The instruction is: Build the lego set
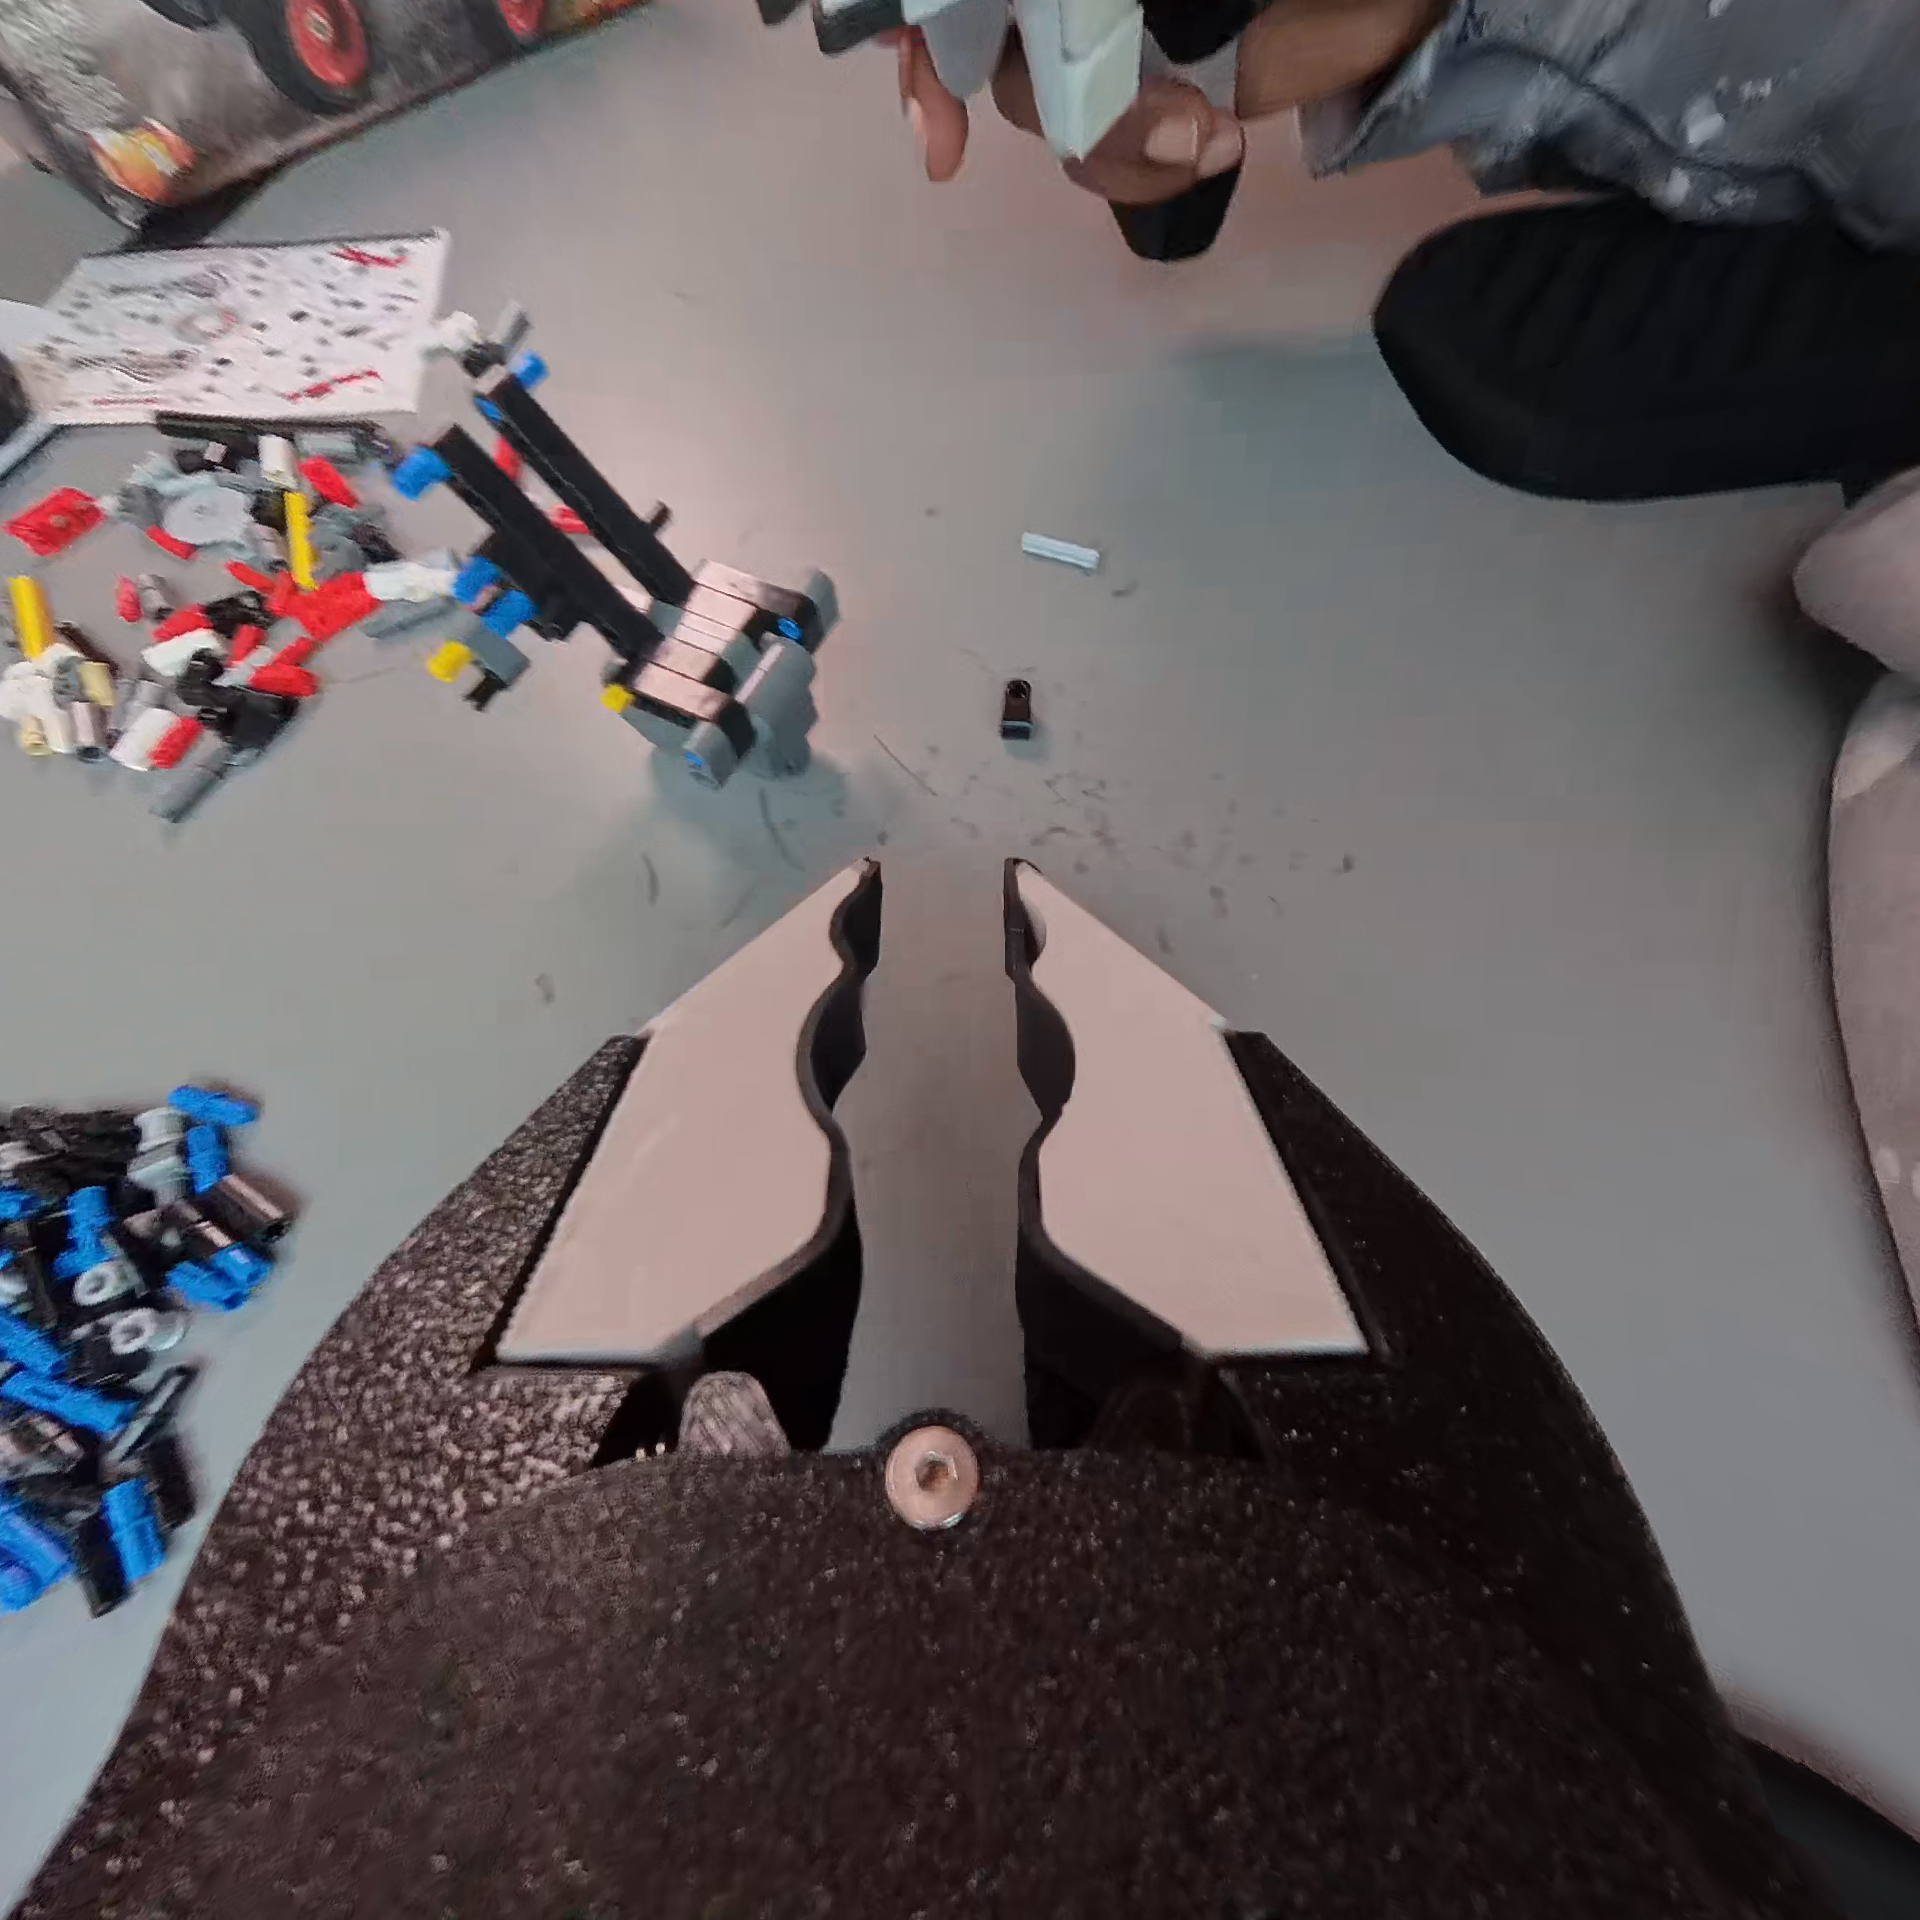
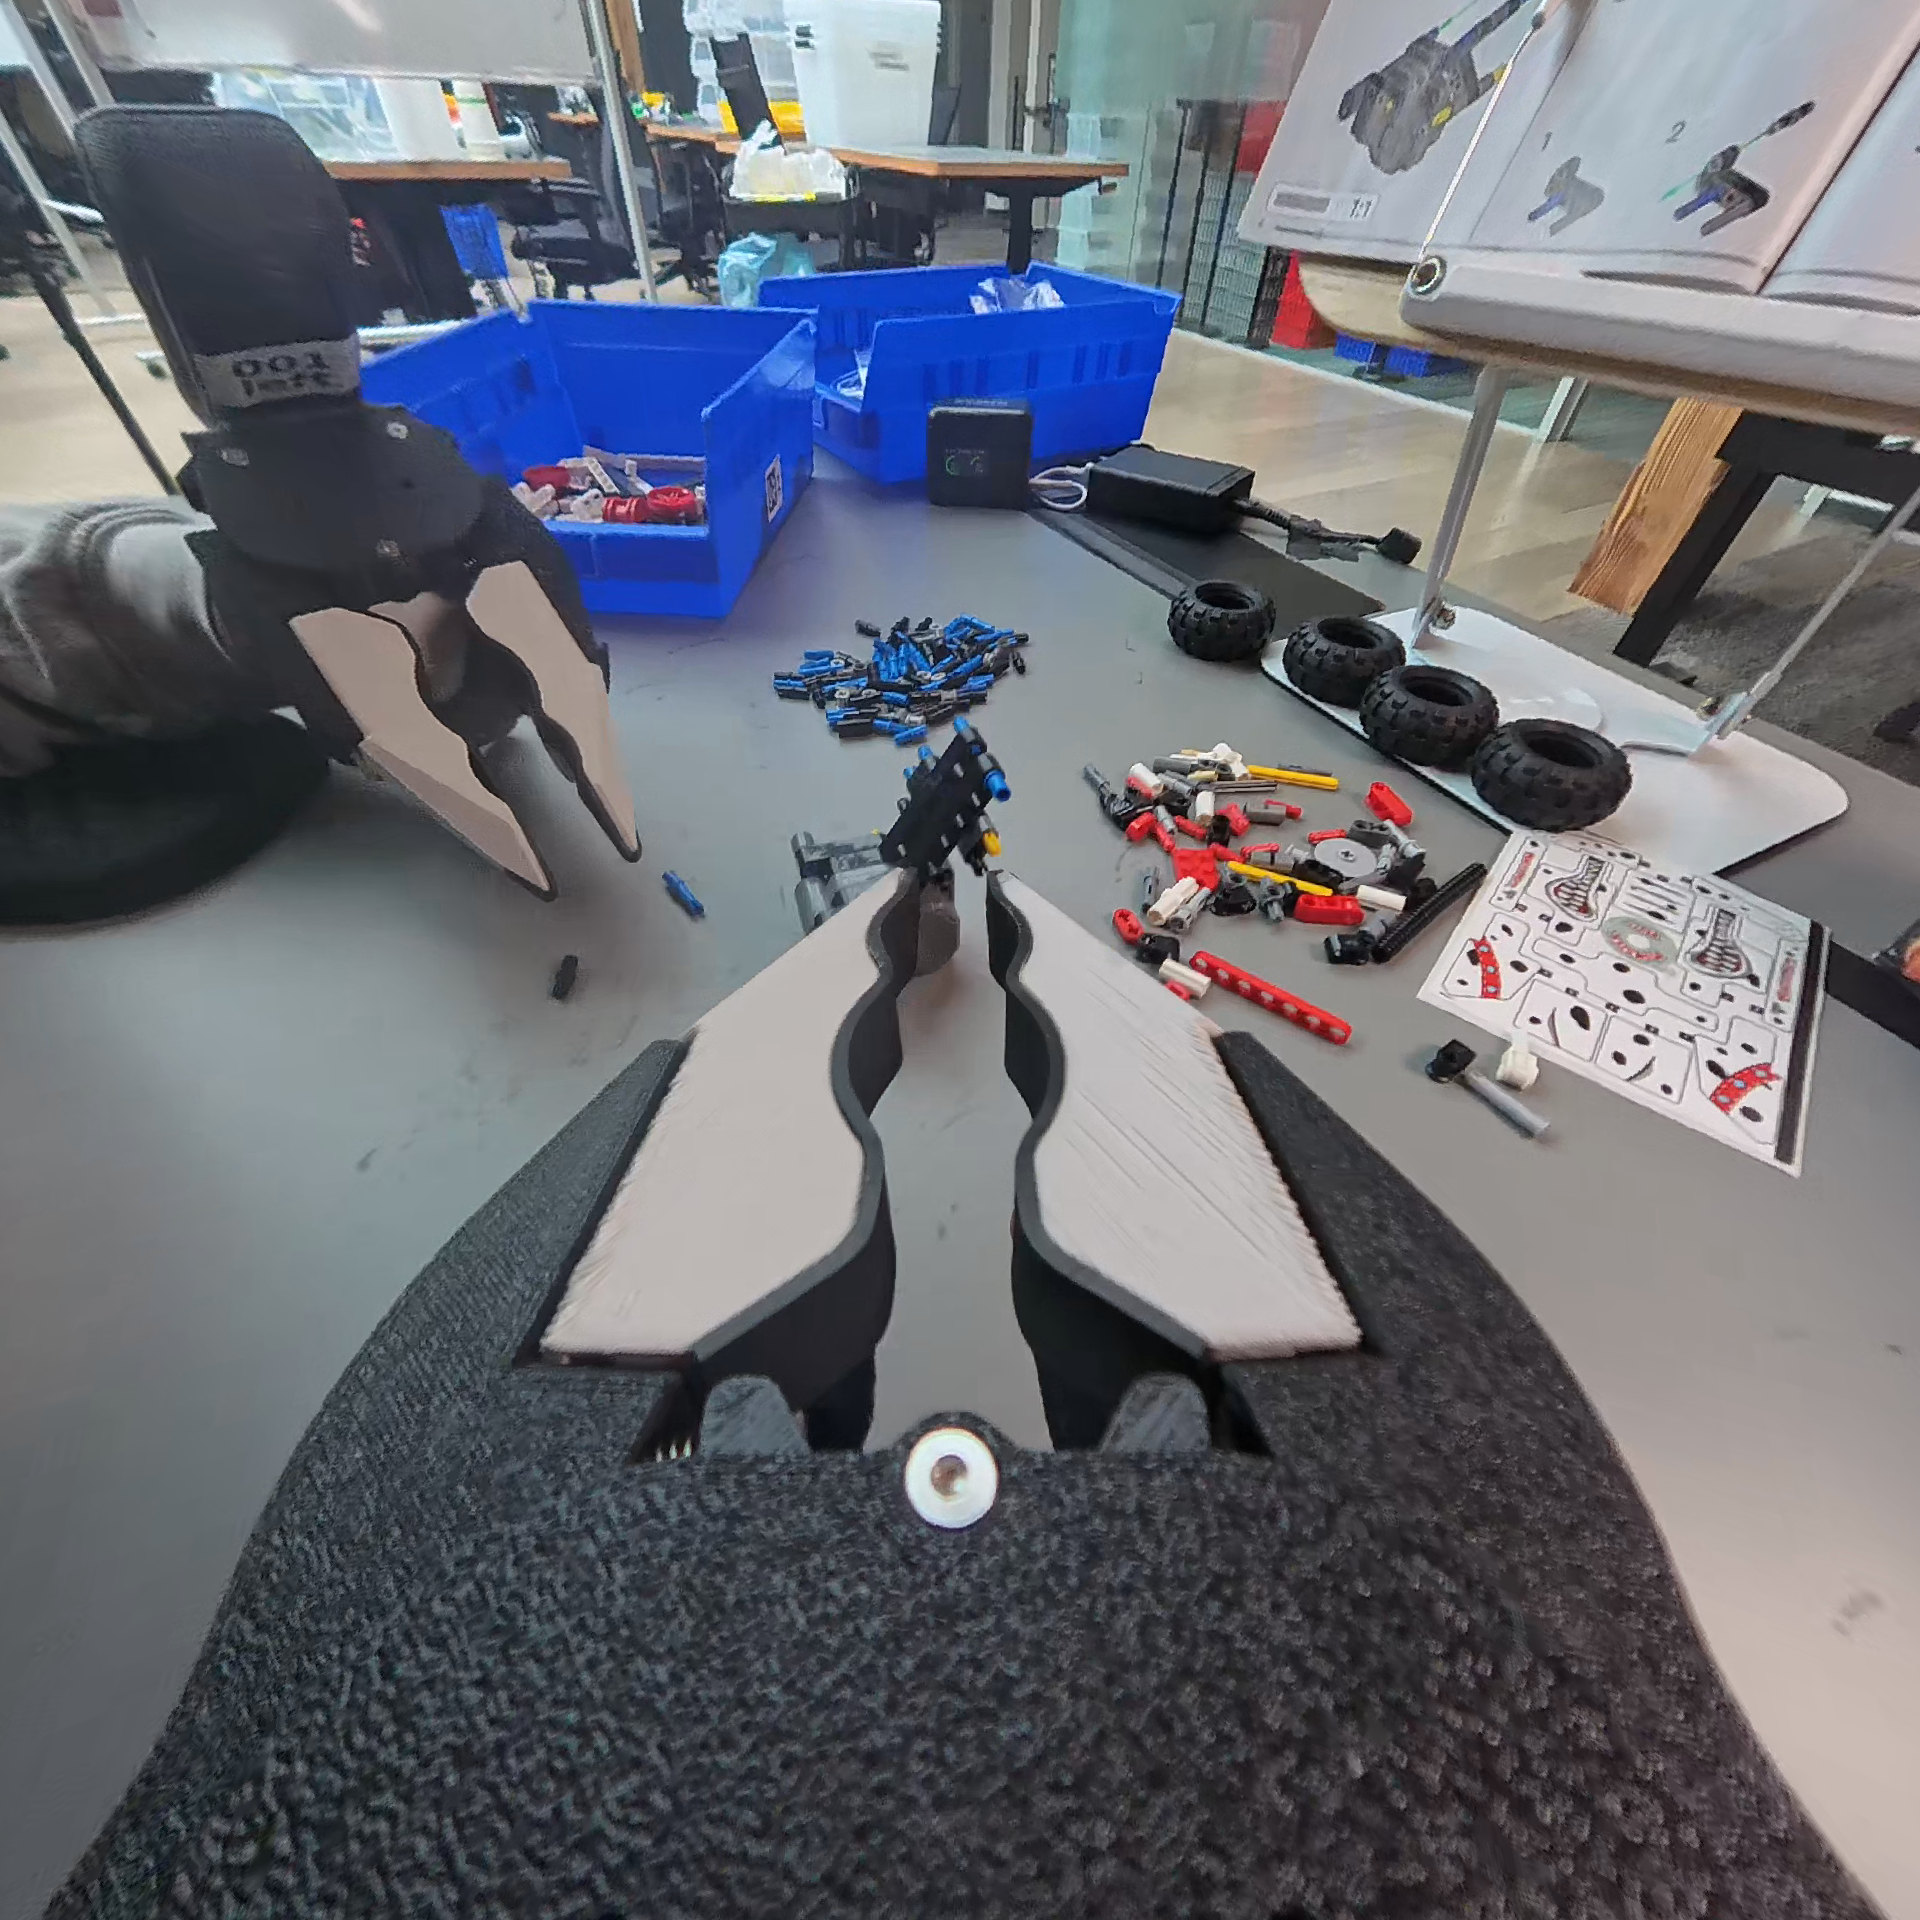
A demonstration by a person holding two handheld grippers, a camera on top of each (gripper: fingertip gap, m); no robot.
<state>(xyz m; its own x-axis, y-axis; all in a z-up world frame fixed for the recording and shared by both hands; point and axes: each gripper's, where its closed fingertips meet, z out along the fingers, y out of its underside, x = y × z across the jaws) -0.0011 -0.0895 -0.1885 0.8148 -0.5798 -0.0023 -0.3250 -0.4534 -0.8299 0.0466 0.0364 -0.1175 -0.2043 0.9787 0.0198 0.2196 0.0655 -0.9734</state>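
Observation:
The partly built black and grey lego assembly (image 1: 665, 634) lies on the grey table (image 1: 1351, 727) ahead and left of my left gripper (image 1: 940, 864), which is open and empty just above the table. A small black piece (image 1: 1018, 712) and a pale blue pin (image 1: 1060, 551) lie just ahead of it. My right gripper (image 2: 940, 883) is open and empty, and the assembly (image 2: 945, 800) stands just beyond its tips. The left gripper (image 2: 589, 871) also shows there, near the blue pin (image 2: 684, 894) and the black piece (image 2: 564, 977).
A pile of blue and black pins (image 2: 904, 675), a mixed pile of red, grey and yellow parts (image 2: 1247, 852), a red beam (image 2: 1268, 997), a sticker sheet (image 2: 1621, 977), several tyres (image 2: 1434, 717), two blue bins (image 2: 644, 457) and an instruction booklet on a stand (image 2: 1621, 156) surround the work spot.

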